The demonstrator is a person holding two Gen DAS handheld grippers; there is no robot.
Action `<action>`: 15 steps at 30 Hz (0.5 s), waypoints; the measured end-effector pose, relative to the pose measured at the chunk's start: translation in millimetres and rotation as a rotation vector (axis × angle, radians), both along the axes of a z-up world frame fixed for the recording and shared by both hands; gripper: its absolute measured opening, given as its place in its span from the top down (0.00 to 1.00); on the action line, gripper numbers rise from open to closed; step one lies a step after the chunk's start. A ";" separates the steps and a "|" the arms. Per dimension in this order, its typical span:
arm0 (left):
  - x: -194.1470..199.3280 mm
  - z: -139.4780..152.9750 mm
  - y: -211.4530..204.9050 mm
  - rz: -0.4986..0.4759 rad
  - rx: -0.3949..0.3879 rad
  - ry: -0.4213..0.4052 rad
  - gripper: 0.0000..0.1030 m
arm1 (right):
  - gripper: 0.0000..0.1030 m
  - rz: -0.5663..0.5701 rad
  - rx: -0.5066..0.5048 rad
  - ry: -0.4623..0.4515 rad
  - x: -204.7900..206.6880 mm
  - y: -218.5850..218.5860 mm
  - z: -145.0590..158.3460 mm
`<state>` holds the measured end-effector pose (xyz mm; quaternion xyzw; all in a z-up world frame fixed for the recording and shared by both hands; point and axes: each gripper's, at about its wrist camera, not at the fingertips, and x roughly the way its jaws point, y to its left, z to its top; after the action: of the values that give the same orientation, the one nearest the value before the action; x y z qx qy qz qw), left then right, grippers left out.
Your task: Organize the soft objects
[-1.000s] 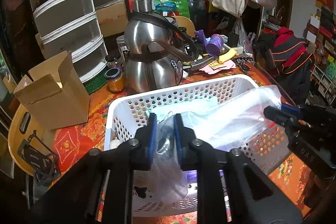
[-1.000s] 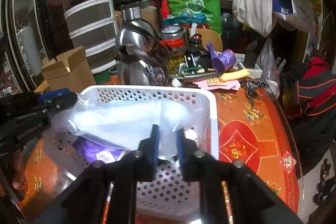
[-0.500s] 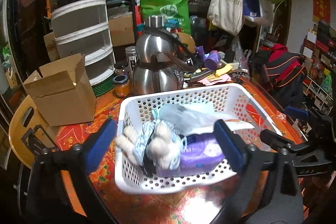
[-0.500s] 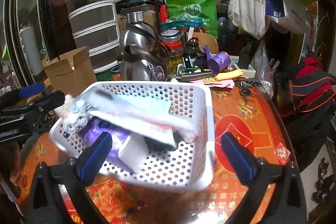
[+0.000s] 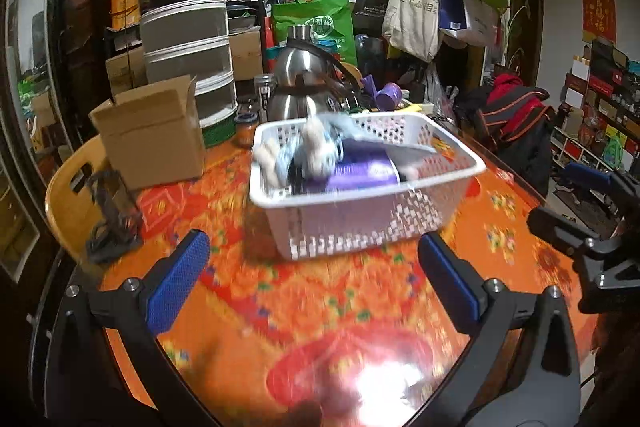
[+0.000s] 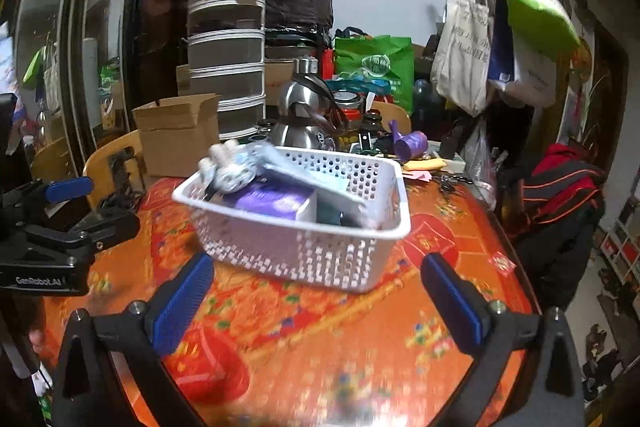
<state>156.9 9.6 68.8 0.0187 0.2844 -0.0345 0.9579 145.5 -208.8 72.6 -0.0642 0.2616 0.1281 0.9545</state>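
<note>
The left gripper (image 5: pixel 316 279) stands with its blue pads (image 5: pixel 176 281) spread wide and nothing between them but bare tablecloth. The right gripper (image 6: pixel 320 295) is the same — jaws fully apart, empty.

Both point toward the white perforated basket (image 5: pixel 360 227), which sits on the orange patterned tablecloth (image 5: pixel 280 307) just beyond the fingertips, touching neither tool. Seen from the left wrist, the right gripper sits off the basket's right side; seen from the right wrist, the left gripper sits off the basket's left side.

Inside the basket lie the soft things: a pale plush toy (image 6: pixel 232 169) leaning over the basket's far left rim, a purple pack (image 5: pixel 360 173) in the middle, and a thin plastic bag (image 6: pixel 316 179) draped across the top.

Behind the basket stands a steel kettle (image 5: pixel 304 87); to the basket's left — a little way off — an open cardboard box (image 5: pixel 152 139). Motion blur softens the nearer surfaces.
</note>
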 end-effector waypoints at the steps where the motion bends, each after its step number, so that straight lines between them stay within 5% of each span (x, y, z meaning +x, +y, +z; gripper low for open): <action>1: -13.5 -3.0 1.5 -0.005 -0.006 0.005 0.00 | 0.00 -0.004 -0.007 -0.007 -10.9 1.2 0.9; 8: -103.9 6.4 3.5 0.045 -0.028 -0.053 0.00 | 0.00 -0.039 0.092 0.071 -85.2 -10.7 -0.7; 15: -146.2 20.5 -11.5 0.006 -0.058 -0.049 0.00 | 0.00 -0.090 0.031 0.053 -123.4 -9.5 10.9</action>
<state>10.7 -1.9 89.4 -0.0089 0.2597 -0.0394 0.9648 22.1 -218.3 83.5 -0.0343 0.2875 0.0908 0.9529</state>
